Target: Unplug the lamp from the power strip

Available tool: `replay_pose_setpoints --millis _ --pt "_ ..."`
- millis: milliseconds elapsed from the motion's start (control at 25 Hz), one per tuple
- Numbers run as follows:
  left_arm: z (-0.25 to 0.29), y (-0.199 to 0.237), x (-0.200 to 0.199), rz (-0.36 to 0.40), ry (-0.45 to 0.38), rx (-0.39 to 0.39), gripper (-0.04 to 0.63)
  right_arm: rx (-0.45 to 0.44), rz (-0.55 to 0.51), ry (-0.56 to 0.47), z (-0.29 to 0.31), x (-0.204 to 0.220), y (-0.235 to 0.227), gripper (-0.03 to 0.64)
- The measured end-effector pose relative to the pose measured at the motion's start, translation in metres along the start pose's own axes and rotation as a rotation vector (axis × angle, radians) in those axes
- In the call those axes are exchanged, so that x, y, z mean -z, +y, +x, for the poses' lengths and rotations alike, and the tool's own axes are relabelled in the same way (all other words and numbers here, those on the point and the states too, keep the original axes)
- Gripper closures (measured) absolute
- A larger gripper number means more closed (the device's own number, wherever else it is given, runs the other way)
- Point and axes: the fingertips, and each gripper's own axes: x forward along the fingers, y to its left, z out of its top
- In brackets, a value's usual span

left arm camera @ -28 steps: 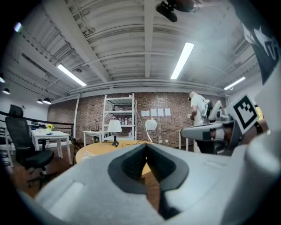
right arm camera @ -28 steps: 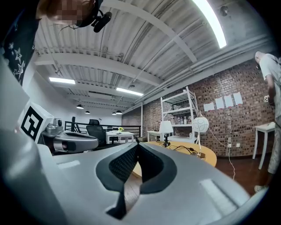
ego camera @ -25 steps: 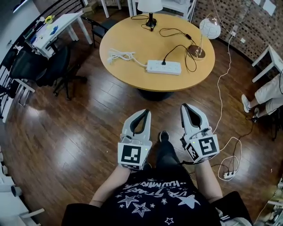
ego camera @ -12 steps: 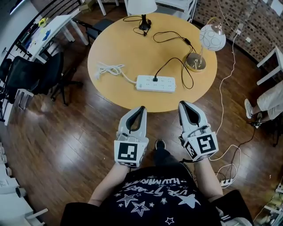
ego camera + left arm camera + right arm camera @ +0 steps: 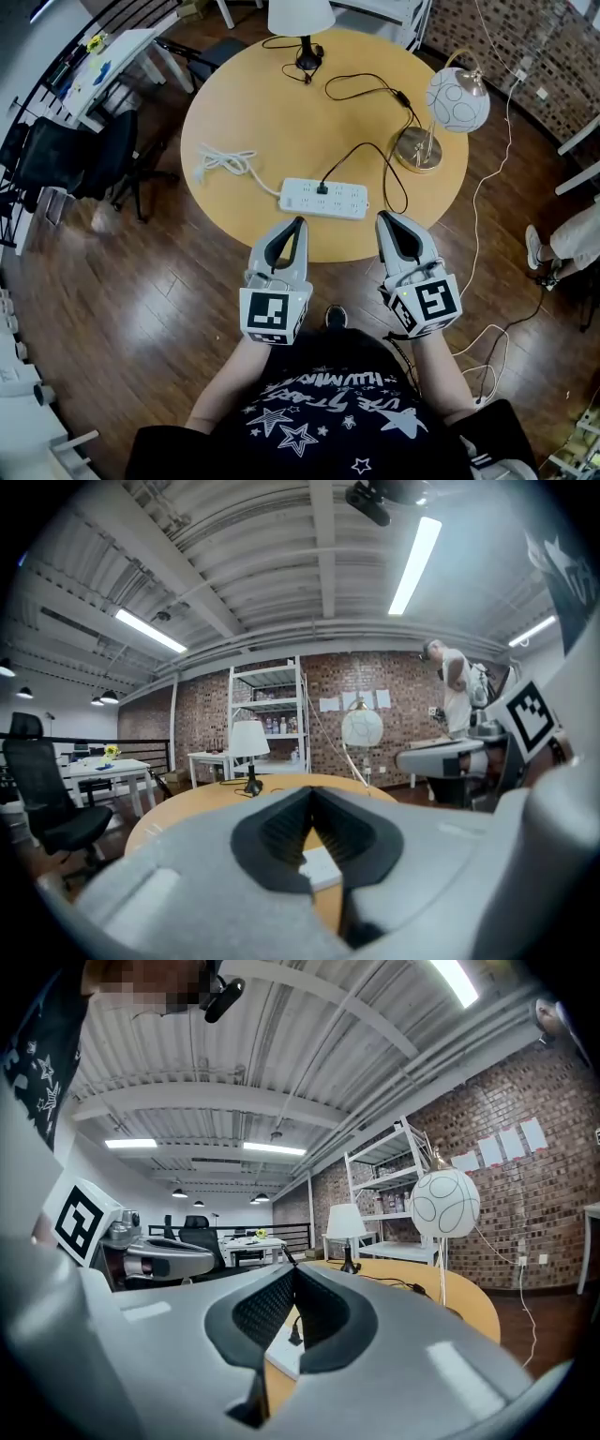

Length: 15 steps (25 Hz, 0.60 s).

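I'm holding the left hand-held gripper [image 5: 298, 223] and the right hand-held gripper [image 5: 382, 217] pinched closed, both empty, at the near edge of the tabletop [image 5: 244, 103]. The lamp [image 5: 457, 98] is standing on the right of it, its plug [image 5: 322, 188] sitting in the power strip [image 5: 339, 200] just beyond them.

"What's the big round thing in the middle?"

"A light wood table [image 5: 244, 103]. It stands on a dark, shiny wood floor [image 5: 141, 309]."

"And over on the left?"

"A black office chair [image 5: 94, 150], just beside a white table [image 5: 117, 56]. There are little things on that table, one of them yellow. I can't tell what they are."

"What's at the back?"

"A red brick wall [image 5: 553, 66] with white papers [image 5: 342, 703] stuck on it. A tall white shelf [image 5: 267, 710] stands in front of the wall."

"Is anybody else here?"

"Yes, at the right edge I see someone's leg and a white shoe [image 5: 533, 246]."

"And up high?"

"Long bright lights [image 5: 417, 560] on a grey ceiling."
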Motion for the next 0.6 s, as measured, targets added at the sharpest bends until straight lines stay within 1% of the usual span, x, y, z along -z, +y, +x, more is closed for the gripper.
replay_pose_setpoints --millis 280,440,600 --pt "0.015 0.032 0.01 0.013 0.012 -0.05 0.591 -0.033 0.009 0.036 0.029 0.011 0.004 0.612" --pt "0.027 0.041 0.014 -0.02 0.02 -0.018 0.591 -0.011 0.011 0.041 0.045 0.013 0.001 0.612" --pt "0.045 0.057 0.018 -0.025 0.03 0.013 0.591 0.022 0.001 0.044 0.065 0.01 -0.004 0.612"
